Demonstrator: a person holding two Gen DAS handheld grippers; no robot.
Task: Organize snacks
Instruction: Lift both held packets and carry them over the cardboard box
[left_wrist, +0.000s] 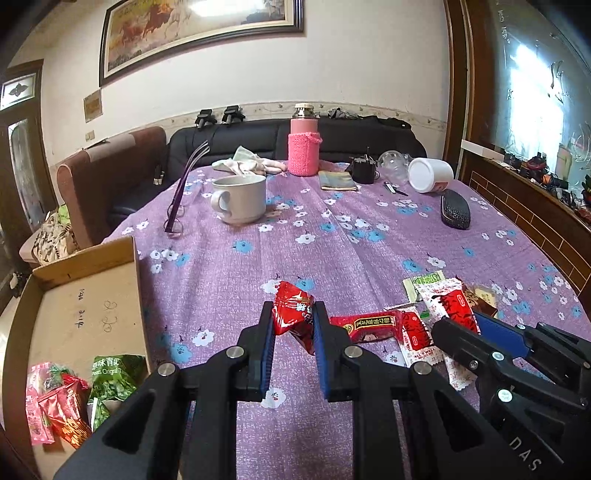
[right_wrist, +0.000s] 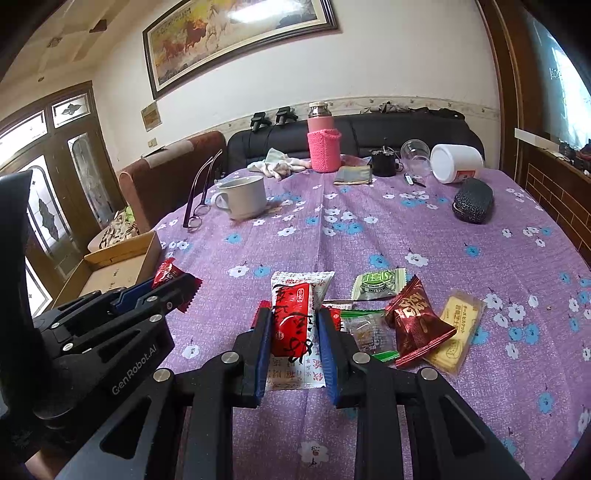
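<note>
My left gripper (left_wrist: 293, 314) is shut on a small red snack packet (left_wrist: 293, 314), held just above the purple floral tablecloth; it also shows in the right wrist view (right_wrist: 168, 273). My right gripper (right_wrist: 291, 325) is shut on a white and red snack packet (right_wrist: 293, 321), which also shows in the left wrist view (left_wrist: 452, 306). A cardboard box (left_wrist: 92, 295) at the left holds several snack packets (left_wrist: 66, 398). More snacks lie on the cloth: a green packet (right_wrist: 376, 284), a dark red packet (right_wrist: 413, 325), a yellow packet (right_wrist: 458, 332), a clear-wrapped one (right_wrist: 365, 328).
Farther back on the table stand a grey mug (left_wrist: 240, 197), purple glasses (left_wrist: 181, 199), a pink flask (left_wrist: 303, 147), a white jar on its side (left_wrist: 430, 174) and a black glasses case (left_wrist: 455, 212). A sofa runs behind the table.
</note>
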